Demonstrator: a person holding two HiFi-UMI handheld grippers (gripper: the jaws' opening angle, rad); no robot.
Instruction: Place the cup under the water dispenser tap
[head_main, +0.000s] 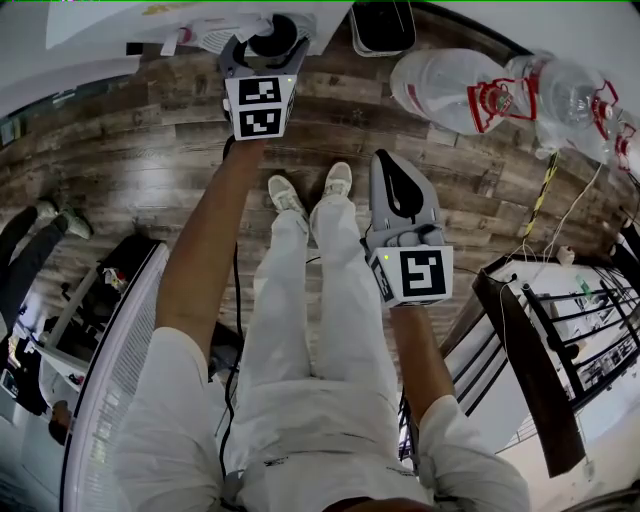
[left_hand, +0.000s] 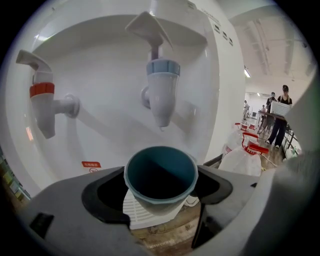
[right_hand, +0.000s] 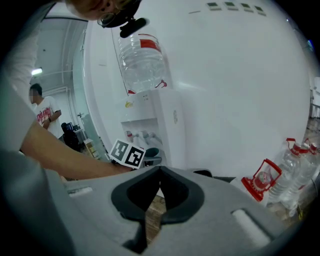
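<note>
A teal cup (left_hand: 160, 172) is held upright between the jaws of my left gripper (left_hand: 160, 194), which is shut on it. The cup's mouth is directly below the blue-collared tap (left_hand: 162, 95) of the white water dispenser (left_hand: 100, 65), over the white drip grille (left_hand: 136, 216). Whether the cup rests on the grille cannot be told. A red-collared tap (left_hand: 42, 100) is to the left. In the head view the left gripper (head_main: 262, 50) reaches forward to the dispenser. My right gripper (head_main: 386, 160) hangs back over the floor, shut and holding nothing.
Large water bottles with red handles (head_main: 470, 90) lie on the wooden floor (head_main: 150, 150) to the right of the dispenser. A dark railing (head_main: 560, 340) is at the right. The right gripper view shows the dispenser (right_hand: 150, 125) with its bottle (right_hand: 142, 60). People stand in the background (left_hand: 280, 115).
</note>
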